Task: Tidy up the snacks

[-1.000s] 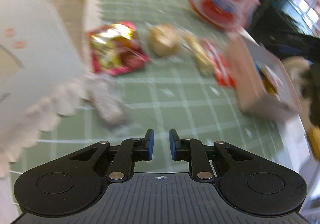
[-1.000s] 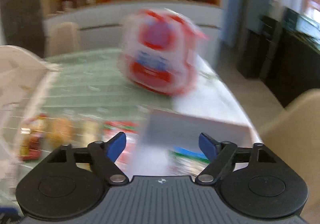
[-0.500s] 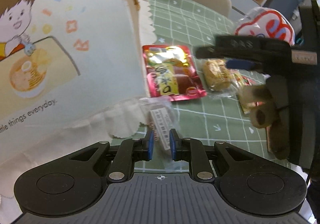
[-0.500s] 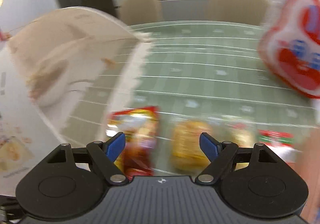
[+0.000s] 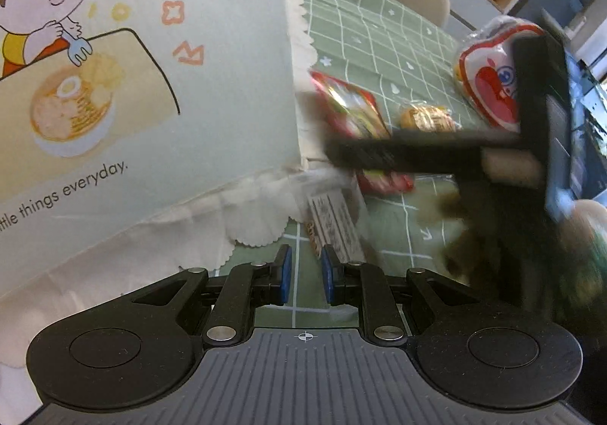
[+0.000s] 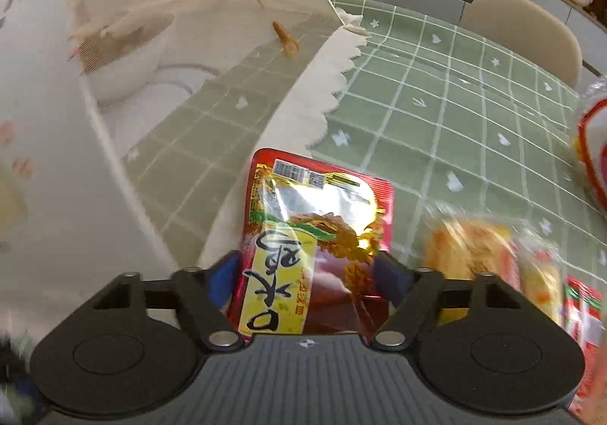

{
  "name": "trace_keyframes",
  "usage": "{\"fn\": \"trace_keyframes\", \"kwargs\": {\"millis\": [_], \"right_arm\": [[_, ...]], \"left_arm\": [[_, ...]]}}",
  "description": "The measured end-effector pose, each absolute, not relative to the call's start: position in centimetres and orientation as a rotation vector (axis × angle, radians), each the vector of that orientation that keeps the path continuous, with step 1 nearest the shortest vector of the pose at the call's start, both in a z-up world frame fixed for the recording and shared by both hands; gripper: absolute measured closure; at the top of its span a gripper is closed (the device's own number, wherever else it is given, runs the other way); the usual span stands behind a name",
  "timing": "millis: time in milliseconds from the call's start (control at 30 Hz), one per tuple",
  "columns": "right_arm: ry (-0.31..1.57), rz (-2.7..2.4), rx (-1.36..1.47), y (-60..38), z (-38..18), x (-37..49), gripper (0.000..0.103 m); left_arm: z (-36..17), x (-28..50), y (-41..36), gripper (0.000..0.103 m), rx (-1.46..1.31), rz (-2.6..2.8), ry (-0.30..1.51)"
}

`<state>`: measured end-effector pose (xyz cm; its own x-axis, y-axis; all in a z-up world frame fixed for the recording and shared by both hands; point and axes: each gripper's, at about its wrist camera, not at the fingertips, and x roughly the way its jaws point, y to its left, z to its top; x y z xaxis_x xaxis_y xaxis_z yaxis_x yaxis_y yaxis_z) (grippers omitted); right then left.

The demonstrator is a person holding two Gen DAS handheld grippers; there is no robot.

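Red snack packet [image 6: 315, 235]: flat, glossy foil pouch, red with a yellow label and a barcode at its far end; it lies on the table just beside the food cover's scalloped hem.
Right gripper [image 6: 307, 277]: tilted down over the near half of the packet; its jaws are closing, the packet lies between the blue pads, and contact cannot be told.
Left gripper [image 5: 303, 275]: angled down at the table, jaws nearly together with only a narrow gap, nothing between them.
Clear wrapper [image 5: 334, 224]: small, see-through, with a printed white label, just ahead of the left fingertips.
Food cover [image 5: 151, 83]: pale fabric dome printed with a cartoon child and noodle bowl.
Other snacks: wrapped golden pastry [image 6: 466, 250]; red-and-white bag [image 5: 489, 83], farther off.
Tablecloth [image 6: 455, 114]: green, white grid.
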<state>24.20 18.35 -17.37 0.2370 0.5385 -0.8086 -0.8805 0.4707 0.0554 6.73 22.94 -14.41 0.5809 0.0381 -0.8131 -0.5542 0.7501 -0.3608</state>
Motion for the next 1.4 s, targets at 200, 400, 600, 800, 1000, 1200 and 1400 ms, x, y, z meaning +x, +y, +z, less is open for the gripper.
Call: {"fn": "trace_keyframes", "kwargs": {"millis": [200,400,600,800,1000,1200,1400], "right_arm": [[0.924,0.986,-0.374,10.2,-16.0,22.0,0.048],[0.918,0.942,-0.342,1.7,-14.3,17.4,0.055],[0.883,0.781,-0.427,-4.8,-15.3,14.0,0.055],[0.901,0.742,-0.266,-9.8,-15.2,12.5,0.032],[0.896,0.897,-0.258,-9.7,-14.7,9.8,0.030],[0.945,0.980,-0.371,-7.5,-16.4,8.0,0.029],[0.925,0.973,-0.426,-8.3,-16.3,7.3,0.029]], "left_arm": [[-14.5,7.5,22.8,0.084,-0.633,0.374,0.866],[-15.3,9.6,21.6,0.083,-0.541,0.398,0.877],[-15.6,11.7,20.5,0.072,-0.402,0.435,0.863],[-15.8,12.8,17.6,0.069,-0.294,0.309,0.878],[-15.6,11.7,13.5,0.069,-0.232,0.167,0.931],[-15.4,10.2,10.4,0.069,-0.201,0.119,1.008],[-15.1,9.5,7.6,0.069,-0.160,0.103,1.069]]}}
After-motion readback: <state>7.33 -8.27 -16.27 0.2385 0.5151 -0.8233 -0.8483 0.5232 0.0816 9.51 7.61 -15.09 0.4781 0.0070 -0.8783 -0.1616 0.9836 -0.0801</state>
